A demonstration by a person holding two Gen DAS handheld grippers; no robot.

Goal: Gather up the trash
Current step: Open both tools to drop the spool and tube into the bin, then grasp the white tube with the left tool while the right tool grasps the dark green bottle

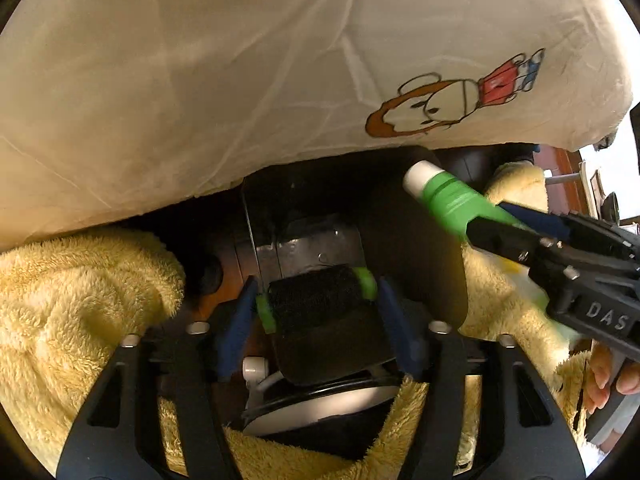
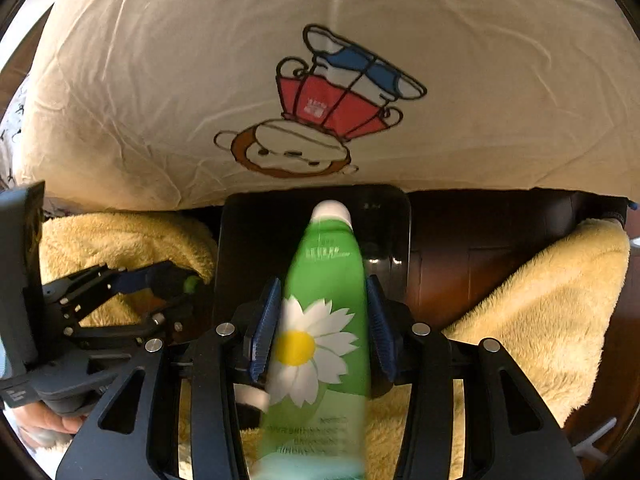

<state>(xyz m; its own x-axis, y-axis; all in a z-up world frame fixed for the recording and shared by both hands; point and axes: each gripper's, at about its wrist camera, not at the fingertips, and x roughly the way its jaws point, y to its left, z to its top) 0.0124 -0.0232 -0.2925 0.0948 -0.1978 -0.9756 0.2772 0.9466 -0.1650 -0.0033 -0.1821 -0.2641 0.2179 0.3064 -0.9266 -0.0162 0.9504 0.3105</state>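
My right gripper [image 2: 322, 328] is shut on a green bottle [image 2: 324, 308] with a white cap and a daisy label, held cap forward. The bottle also shows in the left wrist view [image 1: 452, 200], at the right, with the right gripper [image 1: 496, 224] behind it. My left gripper [image 1: 316, 312] is shut on a black strap-like piece with green edges [image 1: 316, 300], above a black device and a white round base. The left gripper shows at the left of the right wrist view [image 2: 188, 284]. The bottle's cap points over a dark bin [image 2: 248, 248].
A large cream cushion with a cartoon monkey print [image 2: 320, 80] hangs above both grippers. Yellow fluffy blankets [image 1: 60, 320] [image 2: 552, 312] lie on both sides. Dark wooden furniture [image 2: 472, 264] sits behind the bin.
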